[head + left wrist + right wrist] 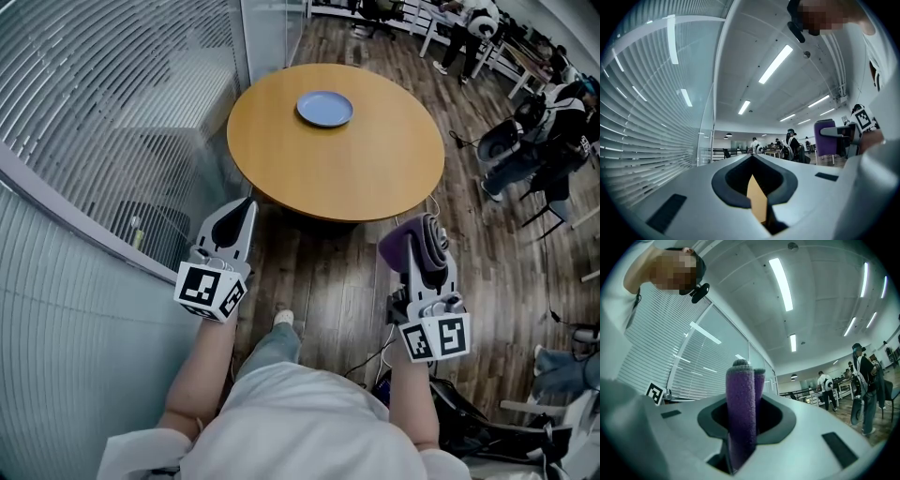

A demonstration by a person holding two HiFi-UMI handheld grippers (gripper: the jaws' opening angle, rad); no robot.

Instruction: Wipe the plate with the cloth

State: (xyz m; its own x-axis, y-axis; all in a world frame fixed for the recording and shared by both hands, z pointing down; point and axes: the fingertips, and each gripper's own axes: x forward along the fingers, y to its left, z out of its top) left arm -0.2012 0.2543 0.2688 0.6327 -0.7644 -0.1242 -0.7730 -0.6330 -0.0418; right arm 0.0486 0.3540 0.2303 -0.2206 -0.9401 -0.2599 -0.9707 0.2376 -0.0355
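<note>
The plate (324, 109) lies on the counter's (356, 178) far half, untouched. The right hand-held gripper (433, 234), short of the counter's near edge, clenches the folded cloth (398, 246), judged soft and light. The left hand-held gripper (242, 214) is clenched empty. The plate is likely slippery; steady it at the rim.

A round wooden table (356, 178) stands on a dark plank floor (319, 281). On the left runs a glass wall (267, 28) with horizontal blinds (103, 103). Strip lights (780, 284) line the pale ceiling (825, 301). Far back stand what look like office chairs (497, 141), with people (863, 380) about.
</note>
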